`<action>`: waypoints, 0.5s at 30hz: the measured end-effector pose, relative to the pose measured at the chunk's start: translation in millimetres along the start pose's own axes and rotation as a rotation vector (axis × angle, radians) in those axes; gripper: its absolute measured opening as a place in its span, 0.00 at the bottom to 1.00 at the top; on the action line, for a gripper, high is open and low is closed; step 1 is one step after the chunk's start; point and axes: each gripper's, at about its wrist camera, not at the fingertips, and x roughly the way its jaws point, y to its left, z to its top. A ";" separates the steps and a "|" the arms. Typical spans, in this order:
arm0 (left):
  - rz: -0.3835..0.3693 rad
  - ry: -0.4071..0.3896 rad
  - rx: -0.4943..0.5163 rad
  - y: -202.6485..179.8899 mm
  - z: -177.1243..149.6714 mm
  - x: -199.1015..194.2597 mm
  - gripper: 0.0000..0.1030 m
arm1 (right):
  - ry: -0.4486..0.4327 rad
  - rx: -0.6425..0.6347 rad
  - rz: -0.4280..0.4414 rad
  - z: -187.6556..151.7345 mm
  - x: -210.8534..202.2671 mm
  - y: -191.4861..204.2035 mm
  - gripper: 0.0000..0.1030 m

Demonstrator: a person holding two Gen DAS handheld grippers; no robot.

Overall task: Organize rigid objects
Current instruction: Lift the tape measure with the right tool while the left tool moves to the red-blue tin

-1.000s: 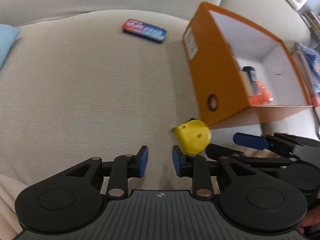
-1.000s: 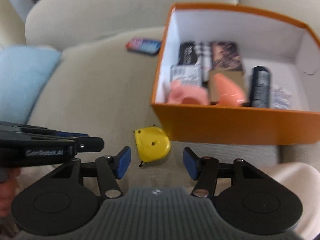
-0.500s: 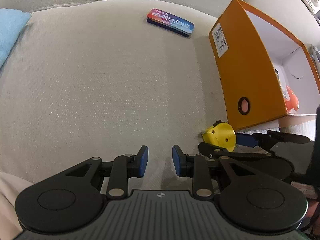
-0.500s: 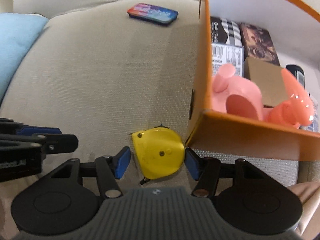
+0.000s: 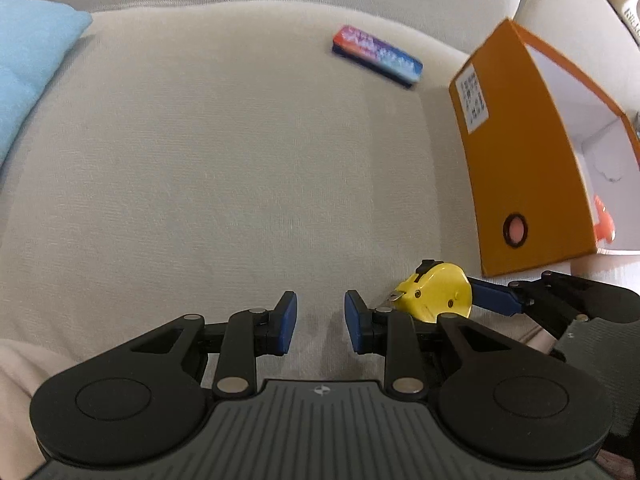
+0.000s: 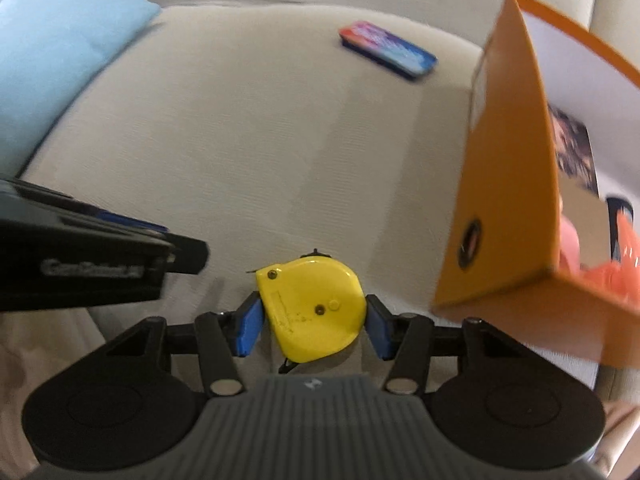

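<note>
between the blue pads of the right gripper [image 6: 312, 326] sits a yellow tape measure [image 6: 310, 306], lying flat on the beige sofa cushion [image 6: 248, 152]. the jaws have just been closing in on it; the left pad looks to be against the case and the right pad is at its rounded edge, though the blur makes it hard to say that both press firmly. a small dark tab sticks out at the far end of the case and a thin black loop trails from its near end.

off to the left in the same view, the left gripper [image 5: 320, 320] reaches in as a dark blurred shape, well apart from the tape measure. seen from its own camera, its two blue pads stand a narrow gap apart with nothing between them — only bare cushion below. the tape measure [image 5: 434, 296] lies just to its right, with one blue finger of the right gripper alongside it.

further out, an orange box [image 6: 508, 184] with a white inside stands on the cushion just right of the tape measure, a round hole in its near wall. pink and orange items and a dark printed packet show inside — too blurred to name. a flat colourful tin [image 5: 376, 56] lies near the back of the cushion, and a light blue pillow [image 6: 56, 56] fills the far left.
</note>
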 end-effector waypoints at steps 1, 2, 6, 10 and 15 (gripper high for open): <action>-0.002 -0.011 0.004 0.2 3.1 -2.4 0.31 | -0.009 -0.008 0.002 3.3 -3.1 1.1 0.53; -0.003 -0.021 0.009 0.0 6.4 -4.1 0.31 | -0.017 -0.014 0.001 4.0 -5.4 0.3 0.53; -0.004 -0.076 0.040 -1.9 26.8 -14.2 0.31 | -0.041 -0.036 0.016 19.9 -15.6 -3.4 0.53; 0.001 -0.118 0.057 -4.1 51.7 -20.1 0.31 | -0.066 -0.080 0.019 33.4 -27.9 -0.8 0.53; 0.005 -0.151 0.062 -5.5 81.4 -20.7 0.31 | -0.110 -0.137 -0.003 62.2 -38.6 -9.6 0.53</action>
